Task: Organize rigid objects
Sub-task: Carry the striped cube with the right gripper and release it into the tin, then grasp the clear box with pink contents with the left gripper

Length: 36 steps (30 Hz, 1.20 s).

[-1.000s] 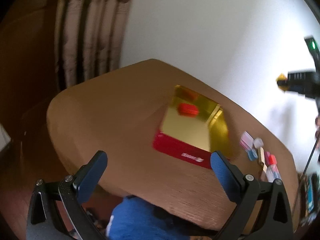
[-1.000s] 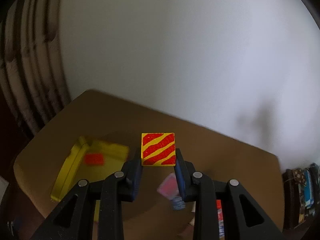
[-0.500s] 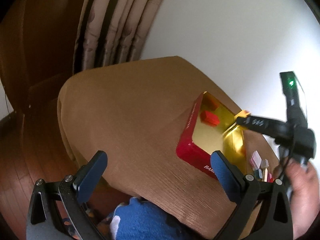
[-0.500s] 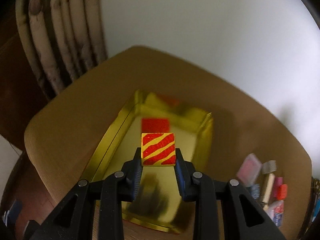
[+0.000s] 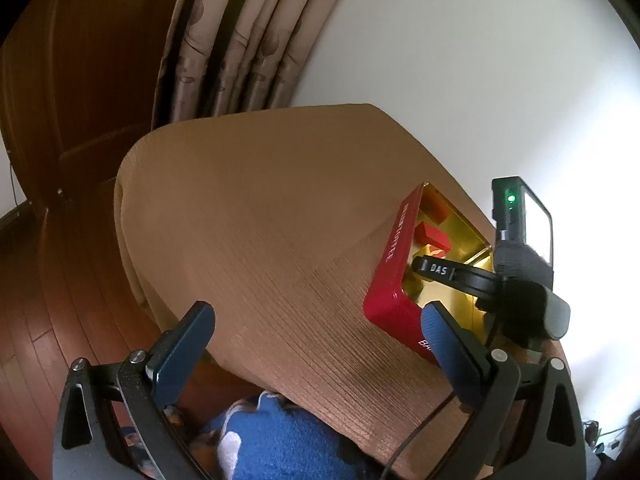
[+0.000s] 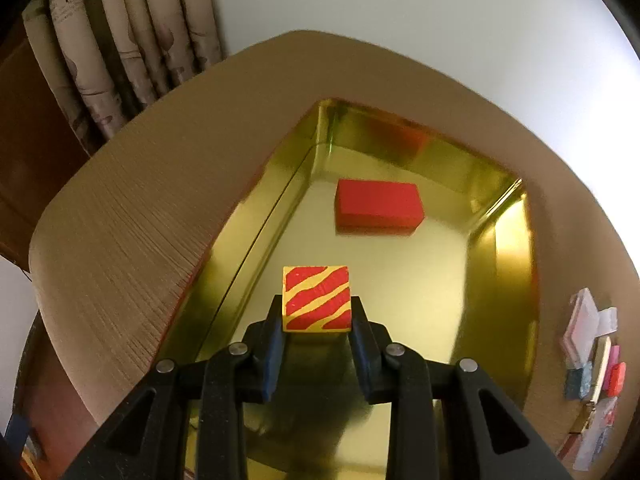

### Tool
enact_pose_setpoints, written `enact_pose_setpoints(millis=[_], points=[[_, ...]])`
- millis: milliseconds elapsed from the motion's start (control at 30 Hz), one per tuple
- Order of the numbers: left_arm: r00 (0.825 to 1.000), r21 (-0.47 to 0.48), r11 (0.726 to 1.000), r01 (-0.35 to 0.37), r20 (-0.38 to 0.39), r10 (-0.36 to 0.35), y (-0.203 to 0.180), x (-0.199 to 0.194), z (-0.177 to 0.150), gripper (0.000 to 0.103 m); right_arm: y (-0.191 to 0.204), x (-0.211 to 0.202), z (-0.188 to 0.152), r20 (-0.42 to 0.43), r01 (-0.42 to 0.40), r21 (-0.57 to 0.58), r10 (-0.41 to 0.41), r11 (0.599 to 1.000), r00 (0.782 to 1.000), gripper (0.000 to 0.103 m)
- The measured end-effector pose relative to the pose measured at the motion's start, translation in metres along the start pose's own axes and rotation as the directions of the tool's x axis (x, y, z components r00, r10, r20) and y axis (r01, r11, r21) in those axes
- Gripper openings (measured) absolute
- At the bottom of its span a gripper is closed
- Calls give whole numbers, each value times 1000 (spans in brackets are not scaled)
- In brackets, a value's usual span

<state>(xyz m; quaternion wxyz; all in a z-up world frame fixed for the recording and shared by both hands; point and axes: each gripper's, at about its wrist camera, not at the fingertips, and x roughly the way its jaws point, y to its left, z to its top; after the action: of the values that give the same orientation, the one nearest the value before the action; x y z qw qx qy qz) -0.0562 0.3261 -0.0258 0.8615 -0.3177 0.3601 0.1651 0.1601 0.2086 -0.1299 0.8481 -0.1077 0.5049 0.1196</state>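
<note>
Since a second earlier, the right gripper [image 6: 317,322] had come down over the tin [image 6: 500,216], its fingers [image 6: 272,344] clenched on the striped block [image 6: 316,299] above the gold floor. Left of the tin lay bare table [image 6: 128,216]; the left gripper [image 5: 316,340] hung there, fingers released and empty. Beyond the block, inside the tin, lay a red block [image 6: 378,208]. Right of the tin sat small items [image 6: 592,344].

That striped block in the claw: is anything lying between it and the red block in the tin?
No: the right wrist view shows only bare gold tin floor between striped block and red block.
</note>
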Motion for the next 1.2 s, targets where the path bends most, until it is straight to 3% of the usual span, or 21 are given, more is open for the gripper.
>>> enact_pose_setpoints(millis=[100,167,333,400,500,533,600,667,767,833,967,1067,1200], points=[[1000,6,1000,0,0,0,-2,1,0,102,-5,6,-1,-13,-36,20,36,999,999,30],[1000,24,1000,0,0,0,-5,1,-1,102,-9,6,-1,1,-87,40,87,995,996,40],[1000,69,998,-1,25,-1,-15,-4,-9,102,-51,-56,-18,174,-174,96,156,980,972,52],[999,107,994,15,38,-19,-26,-9,-14,102,-87,-90,-40,260,-184,134,144,974,955,57],[995,217,973,82,40,-93,-51,-17,-24,102,-152,-124,-87,292,-111,238,38,965,956,64],[992,265,959,104,41,-119,-61,-20,-29,102,-173,-131,-106,291,-73,269,-9,960,957,69],[985,366,919,144,33,-168,-84,-26,-42,102,-219,-142,-153,271,2,348,-102,938,957,69],[977,437,879,190,4,-213,-109,-28,-57,102,-263,-144,-203,232,34,457,-156,889,960,69],[964,556,793,247,-58,-260,-157,-23,-83,102,-310,-144,-262,206,29,568,-177,822,962,69],[962,620,742,256,-89,-258,-197,-11,-96,102,-326,-143,-291,197,35,601,-191,798,962,69],[957,703,651,286,-173,-233,-273,28,-115,102,-346,-139,-321,204,-8,642,-161,767,966,69],[967,765,595,248,-161,-196,-319,56,-122,102,-357,-149,-325,236,-63,664,-130,745,963,69],[982,834,520,187,-137,-134,-365,94,-128,102,-350,-177,-311,297,-77,609,-136,790,945,69]])
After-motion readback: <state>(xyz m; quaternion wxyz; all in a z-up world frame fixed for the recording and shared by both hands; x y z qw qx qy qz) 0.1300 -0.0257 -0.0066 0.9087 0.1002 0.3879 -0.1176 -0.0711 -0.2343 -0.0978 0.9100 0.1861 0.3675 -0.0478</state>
